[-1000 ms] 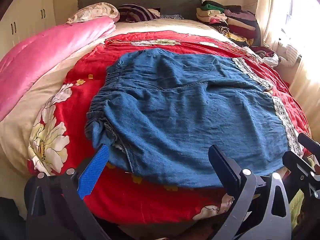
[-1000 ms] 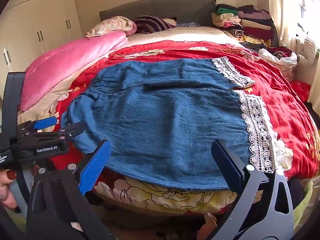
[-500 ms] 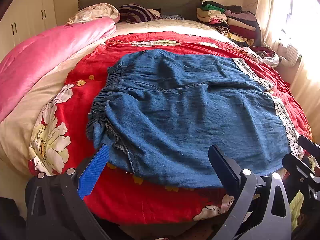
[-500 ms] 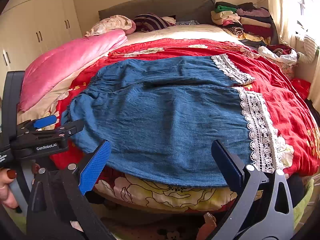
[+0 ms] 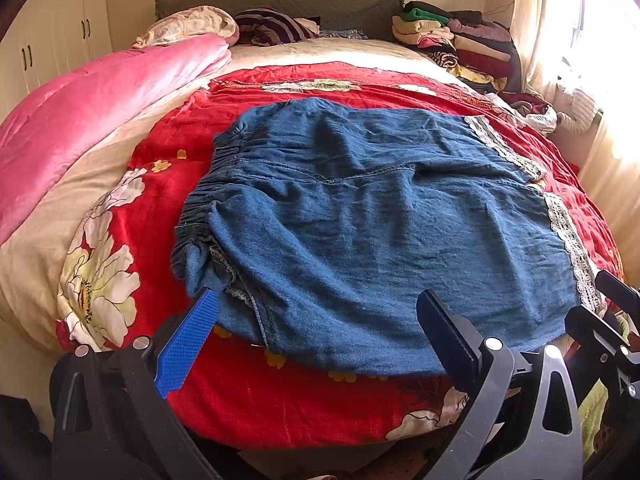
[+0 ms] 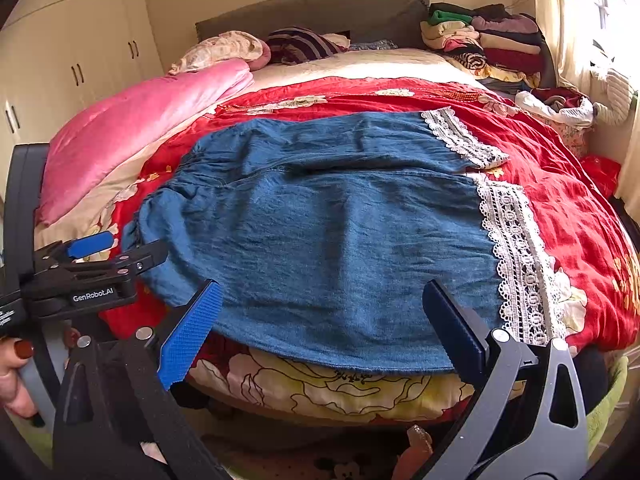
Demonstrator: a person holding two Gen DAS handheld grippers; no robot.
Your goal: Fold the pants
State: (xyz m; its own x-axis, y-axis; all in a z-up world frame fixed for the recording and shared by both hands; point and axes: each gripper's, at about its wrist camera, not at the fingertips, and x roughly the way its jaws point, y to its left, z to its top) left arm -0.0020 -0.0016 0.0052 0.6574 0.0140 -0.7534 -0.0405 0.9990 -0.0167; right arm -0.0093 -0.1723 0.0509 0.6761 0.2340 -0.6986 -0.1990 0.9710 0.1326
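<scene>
Blue denim pants (image 5: 360,232) lie flat across a red floral bedspread (image 5: 168,184). Their gathered waistband (image 5: 200,216) is at the left and the white lace hems (image 5: 568,240) at the right. My left gripper (image 5: 320,320) is open at the near edge, by the waistband corner, its blue fingertip (image 5: 206,300) just at the cloth. In the right wrist view the pants (image 6: 340,232) fill the middle, with lace hems (image 6: 512,248) on the right. My right gripper (image 6: 320,320) is open over the near edge of the leg. The left gripper (image 6: 116,250) shows open at the left.
A pink quilt (image 5: 80,112) lies along the bed's left side. Pillows (image 5: 192,24) sit by the headboard, and stacked folded clothes (image 5: 460,40) at the far right. A wardrobe (image 6: 72,60) stands to the left. A hand (image 6: 12,360) holds the left gripper. The right gripper (image 5: 608,320) shows at the frame's edge.
Both grippers have edged forward toward the near edge of the pants. The left blue fingertip now reaches the waistband corner. The pants have not moved.
</scene>
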